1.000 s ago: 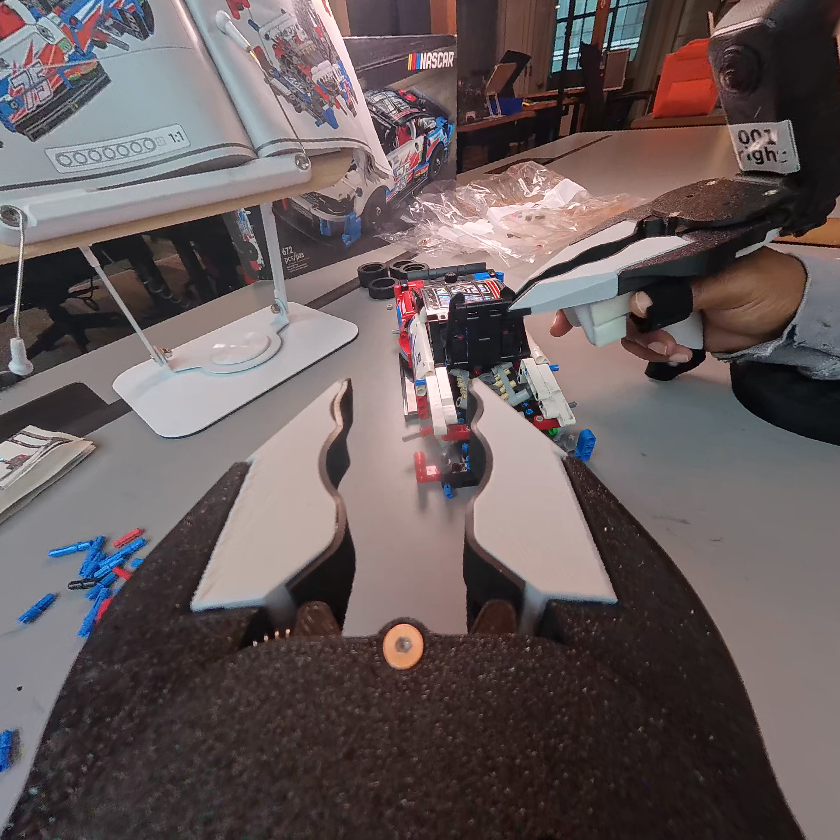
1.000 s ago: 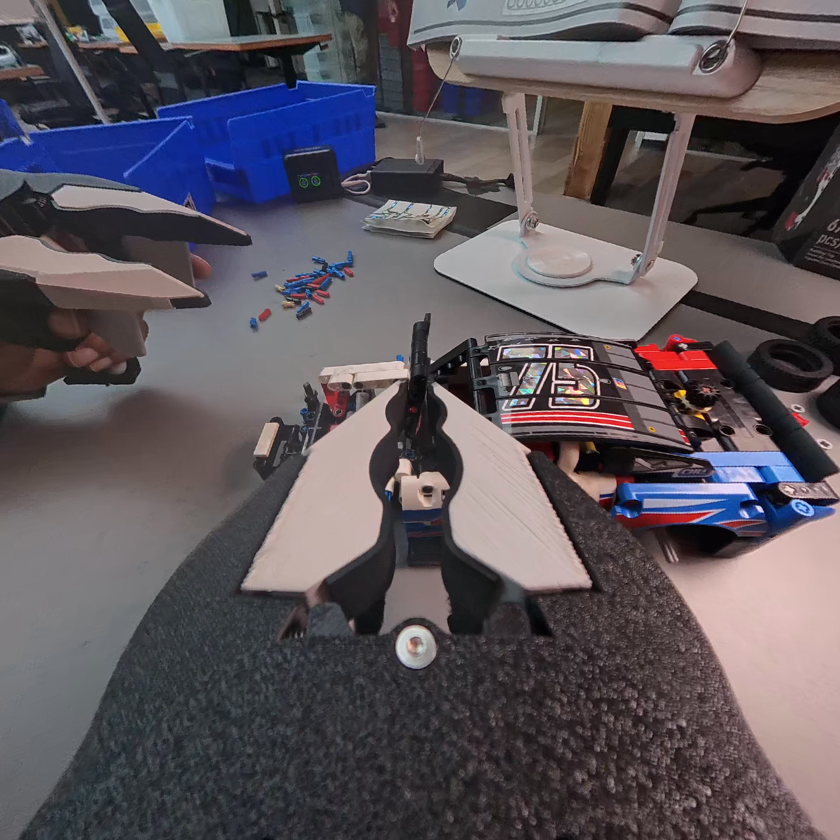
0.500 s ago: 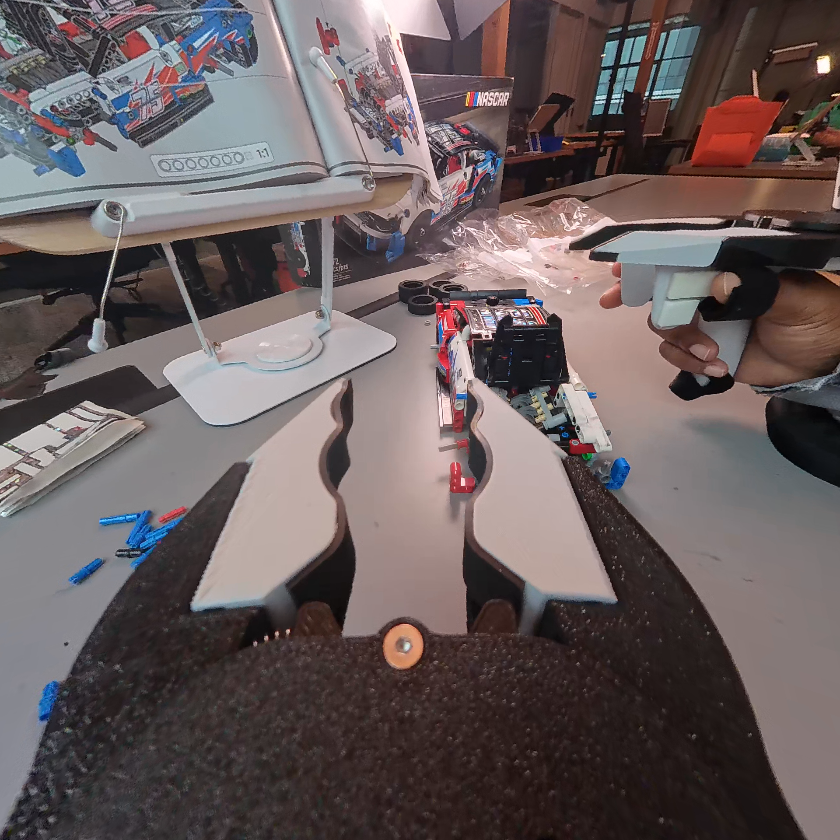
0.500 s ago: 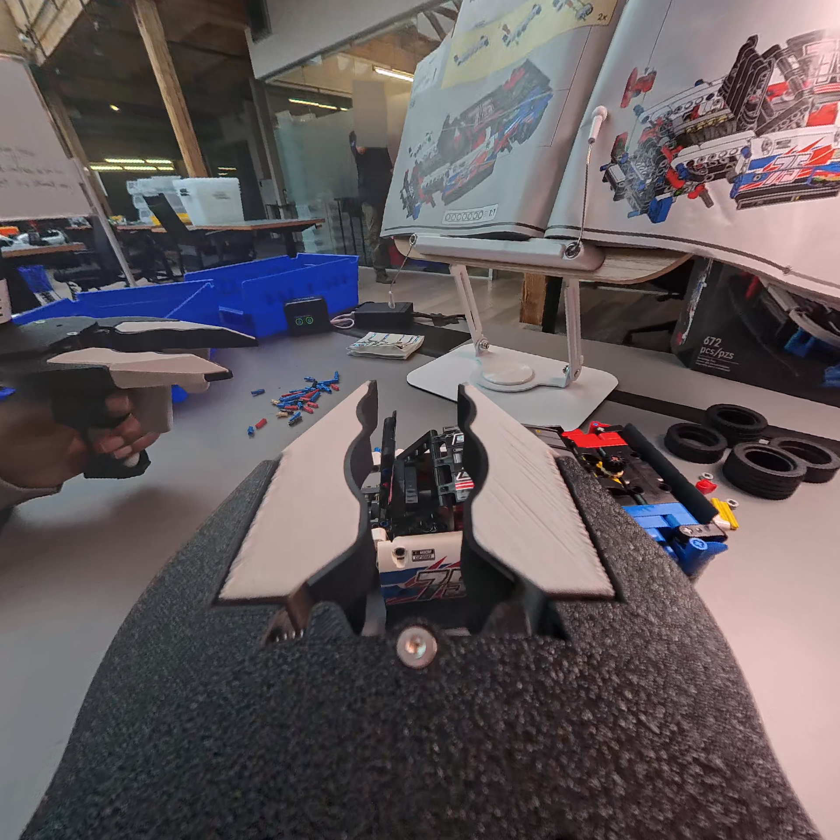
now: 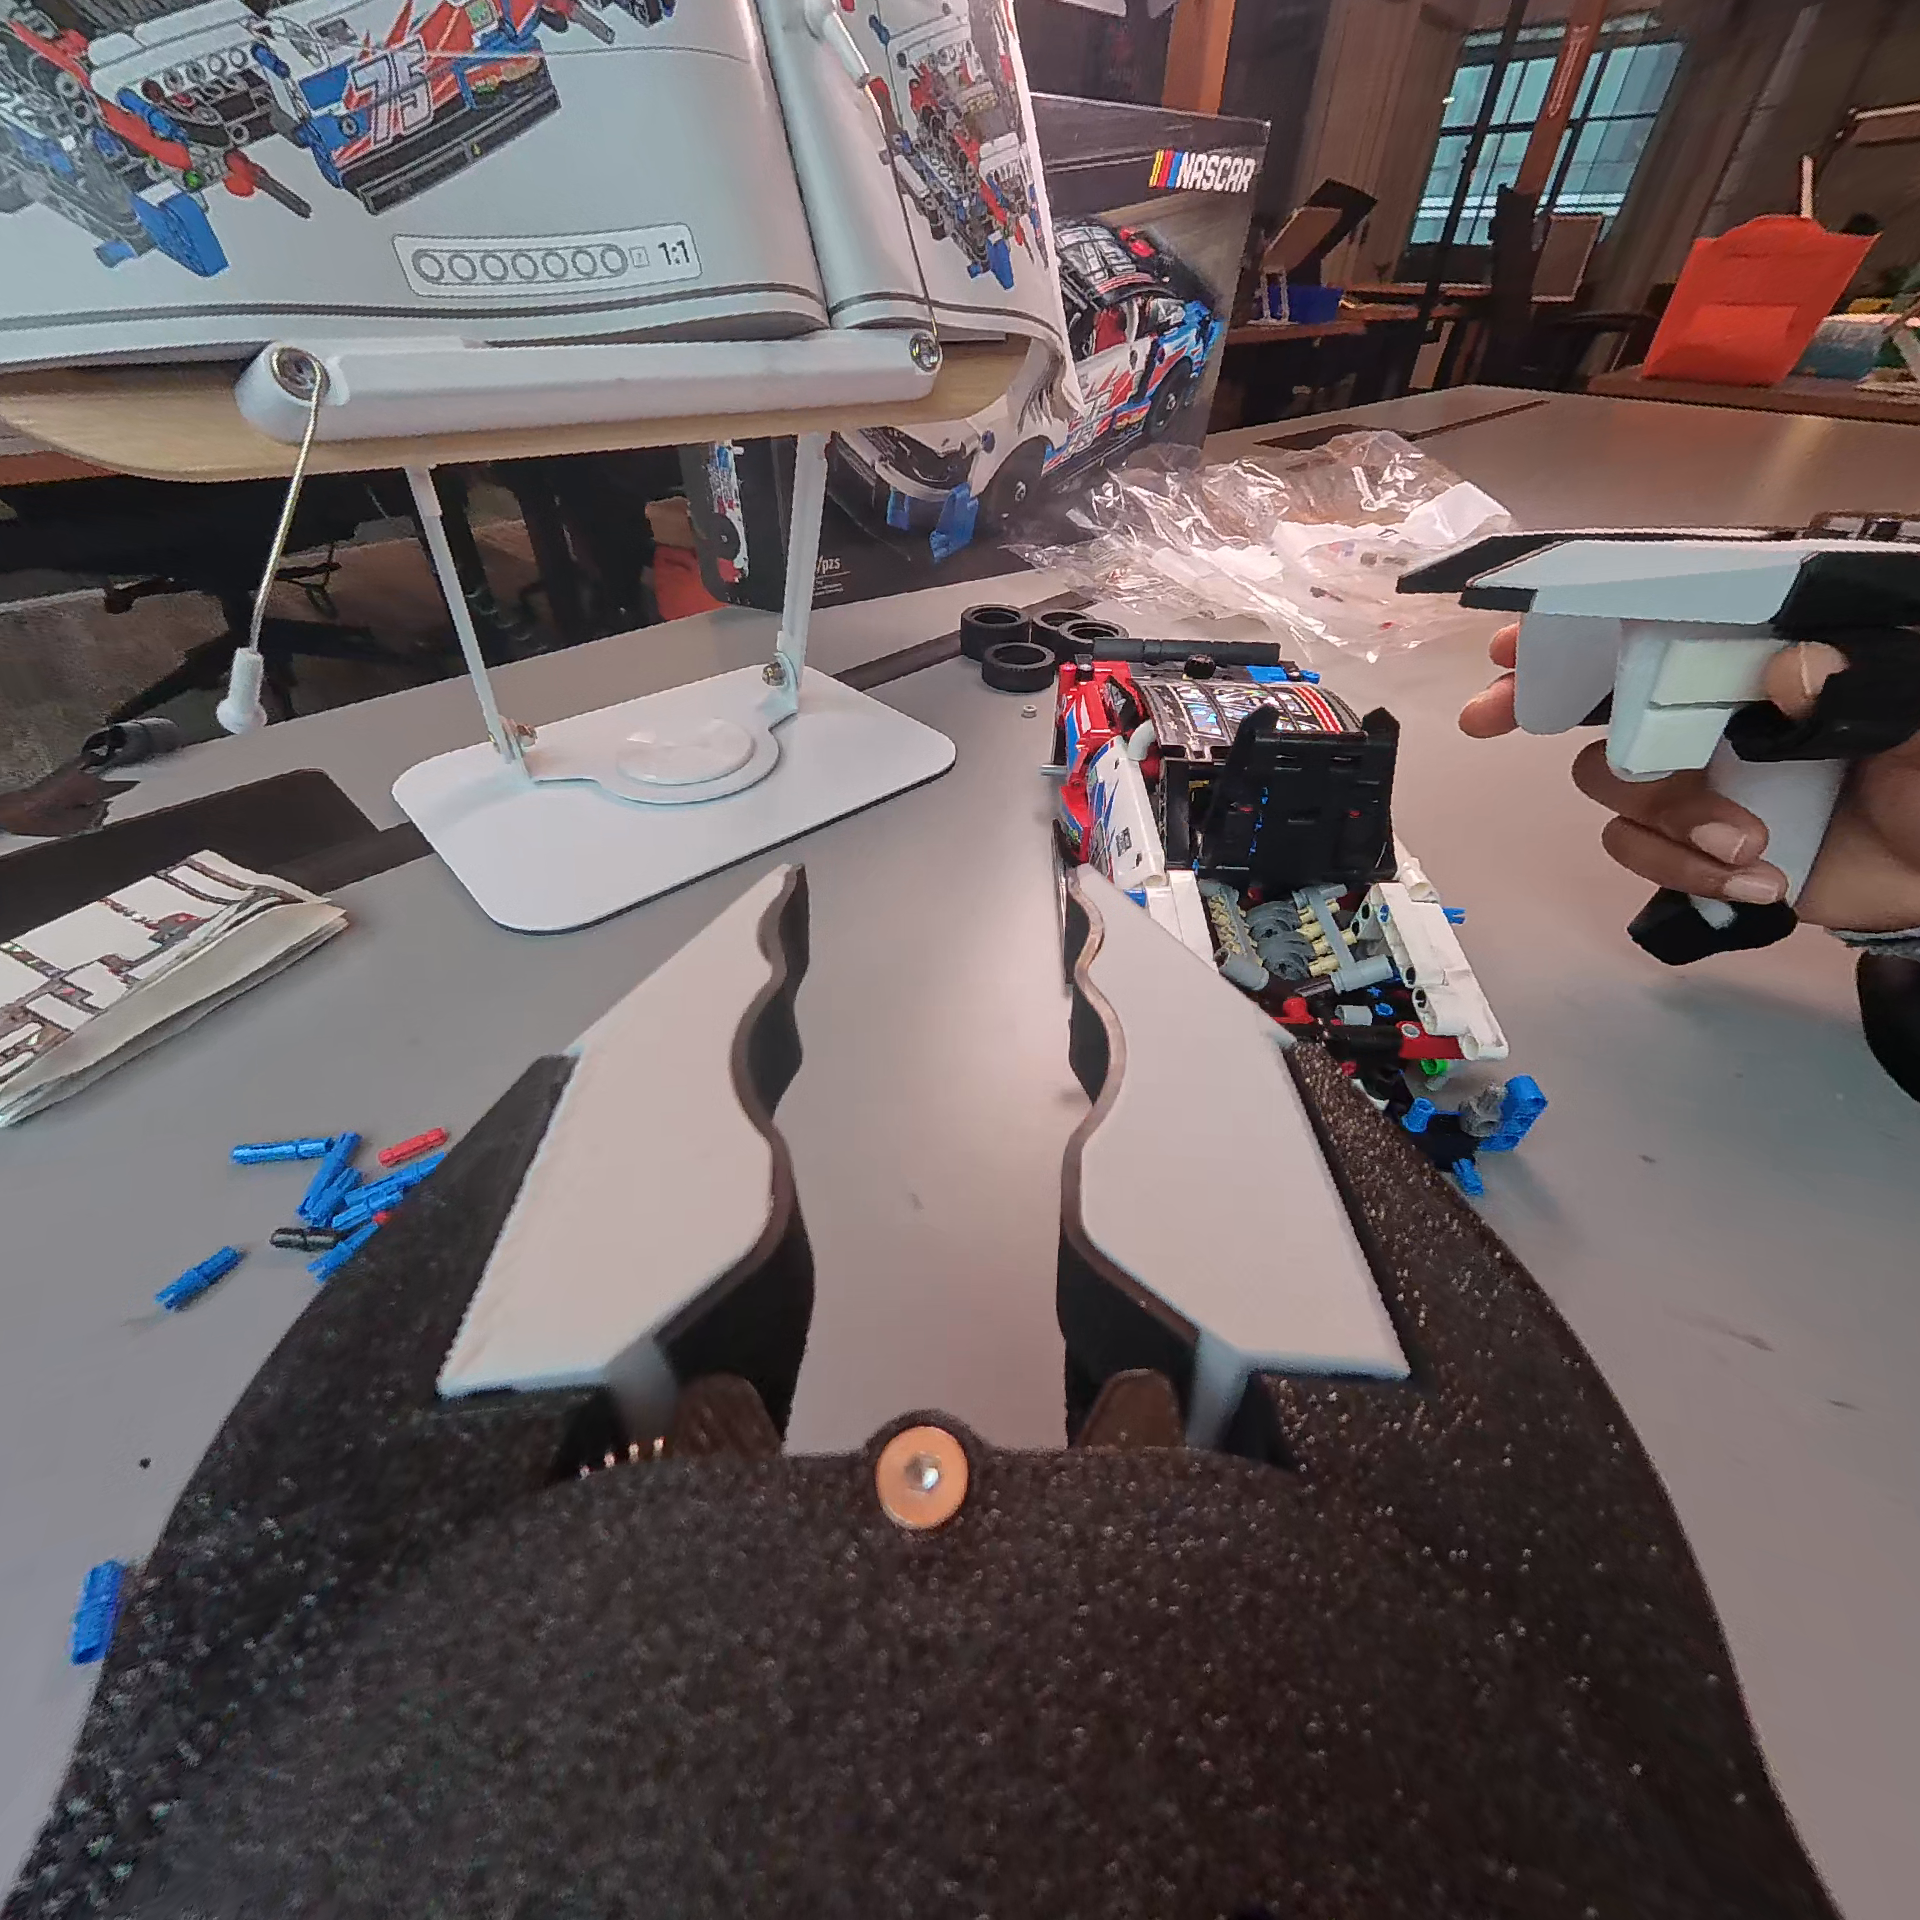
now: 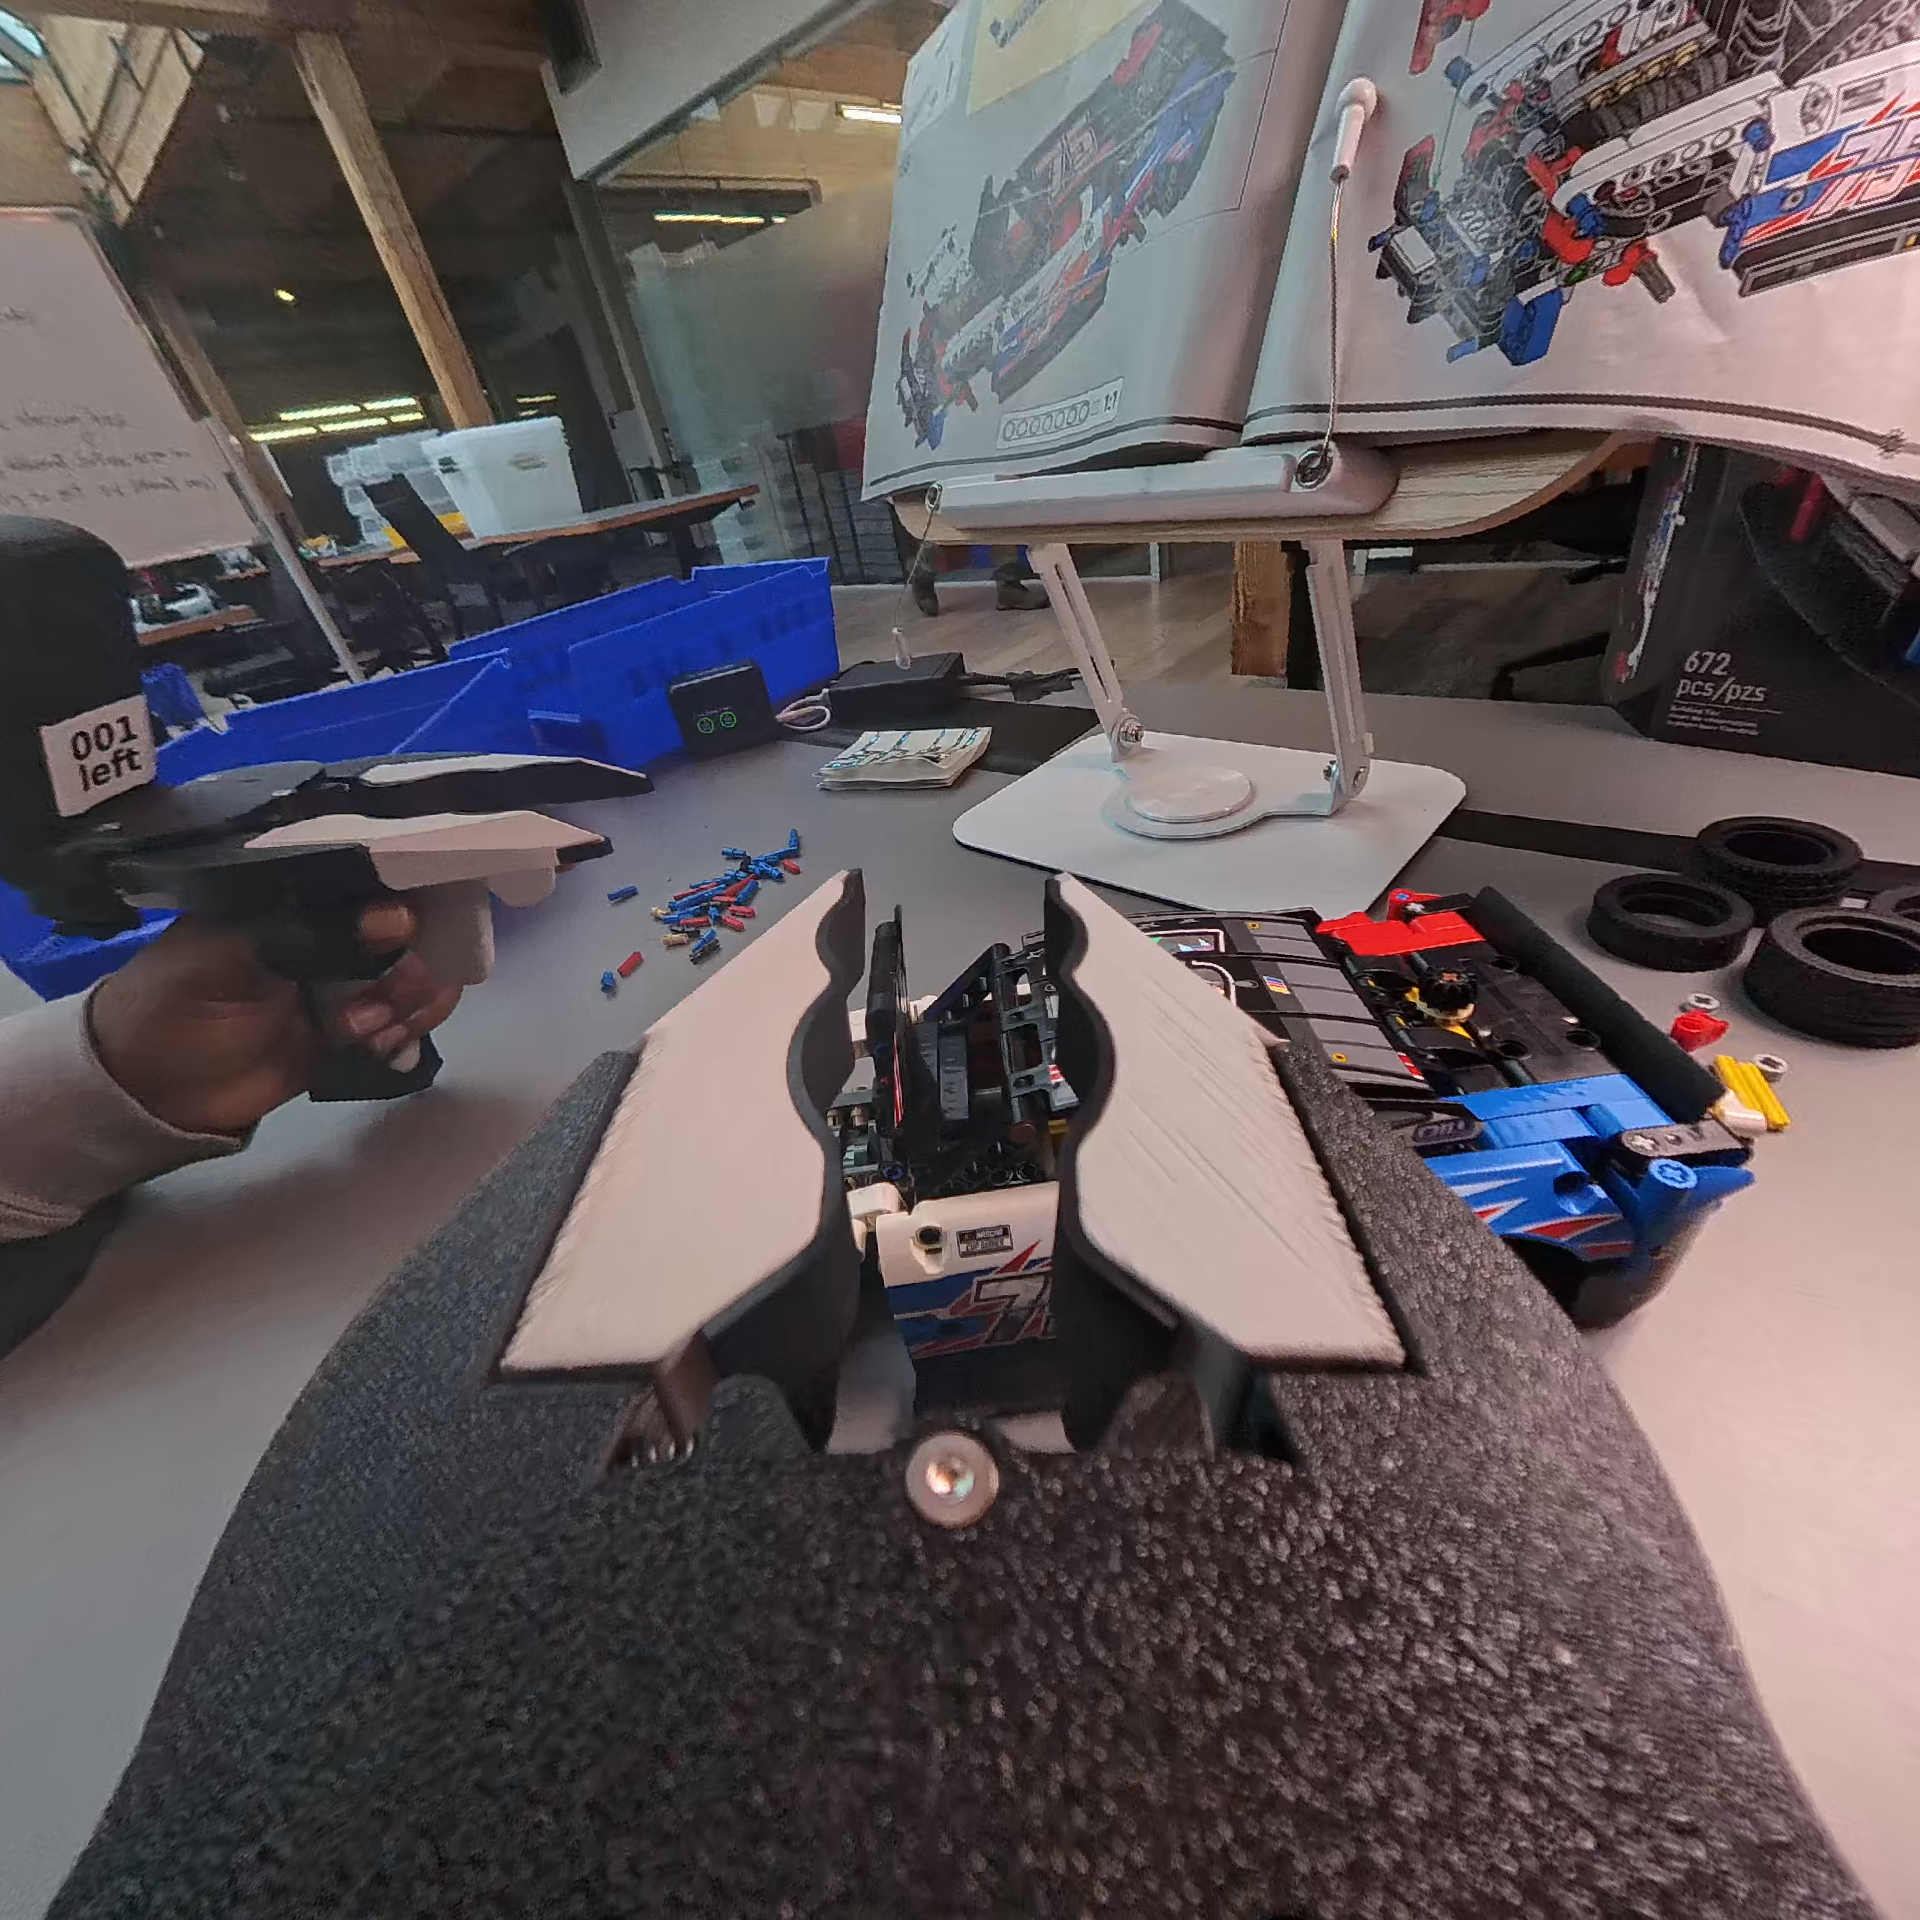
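Note:
A partly built brick race car (image 5: pixel 1247 831) in red, white, blue and black lies on the grey table (image 5: pixel 935 1091). My left gripper (image 5: pixel 935 904) is open and empty, low over bare table just left of the car's front. My right gripper (image 6: pixel 954 894) is open and empty, held above the car's side (image 6: pixel 966 1070), which shows between its fingers. In the left wrist view the right gripper (image 5: pixel 1455 587) hangs right of the car, apart from it. The left gripper (image 6: pixel 582 810) shows at the left in the right wrist view.
A white book stand (image 5: pixel 675 790) holds an open instruction book behind the car. Black tyres (image 5: pixel 1023 644) lie beyond it, with a product box (image 5: pixel 1122 312) and clear bags (image 5: pixel 1247 540). Loose blue and red pins (image 5: pixel 332 1184) and a booklet (image 5: pixel 135 956) lie left. Blue bins (image 6: pixel 623 665) stand far left.
My right gripper opened, let go of the car's black panel and lifted away. My left gripper drew back and to the left, so the car now lies right of its fingers.

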Available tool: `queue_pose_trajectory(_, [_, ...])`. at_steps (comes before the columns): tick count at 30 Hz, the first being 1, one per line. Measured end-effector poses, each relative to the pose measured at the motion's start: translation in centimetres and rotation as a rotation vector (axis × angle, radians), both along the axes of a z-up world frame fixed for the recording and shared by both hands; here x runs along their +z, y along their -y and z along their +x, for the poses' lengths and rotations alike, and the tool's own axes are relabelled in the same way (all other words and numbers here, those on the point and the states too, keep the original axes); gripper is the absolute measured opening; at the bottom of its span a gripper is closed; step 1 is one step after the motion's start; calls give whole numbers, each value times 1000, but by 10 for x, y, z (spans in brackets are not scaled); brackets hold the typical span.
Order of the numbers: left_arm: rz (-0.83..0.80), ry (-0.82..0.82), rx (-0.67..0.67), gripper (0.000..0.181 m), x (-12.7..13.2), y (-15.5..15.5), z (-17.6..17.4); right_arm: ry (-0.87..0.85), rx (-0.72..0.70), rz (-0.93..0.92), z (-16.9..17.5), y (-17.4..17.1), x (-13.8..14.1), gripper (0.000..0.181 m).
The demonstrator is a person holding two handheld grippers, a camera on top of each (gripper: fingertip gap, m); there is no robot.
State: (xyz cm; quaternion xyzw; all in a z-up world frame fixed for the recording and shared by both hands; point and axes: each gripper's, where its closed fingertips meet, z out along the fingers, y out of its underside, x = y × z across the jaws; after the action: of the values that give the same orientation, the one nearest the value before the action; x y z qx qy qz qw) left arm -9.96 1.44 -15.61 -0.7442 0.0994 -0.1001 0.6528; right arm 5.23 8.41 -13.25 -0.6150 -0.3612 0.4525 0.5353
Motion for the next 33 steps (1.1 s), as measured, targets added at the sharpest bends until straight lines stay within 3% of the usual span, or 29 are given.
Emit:
queue_pose_trajectory(6, [31, -42, 27, 48, 13, -23, -13, -11, 1, -35, 2, -3, -1, 32])
queue_pose_trajectory(13, [173, -11, 148, 48, 95, -79, -75, 6, 4, -55, 1, -5, -7, 31])
queue_pose_trajectory(18, [229, 9, 203, 48, 134, -121, -110, 10, -11, -57, 3, -9, -8, 31])
queue_pose_trajectory(25, [187, -96, 252, 47, 147, -168, -140, 29, 3, -64, 1, -7, -12, 30])
queue_pose_trajectory(33, [195, -155, 308, 17, 144, -176, -152, 50, 14, -68, -1, -7, -17, 30])
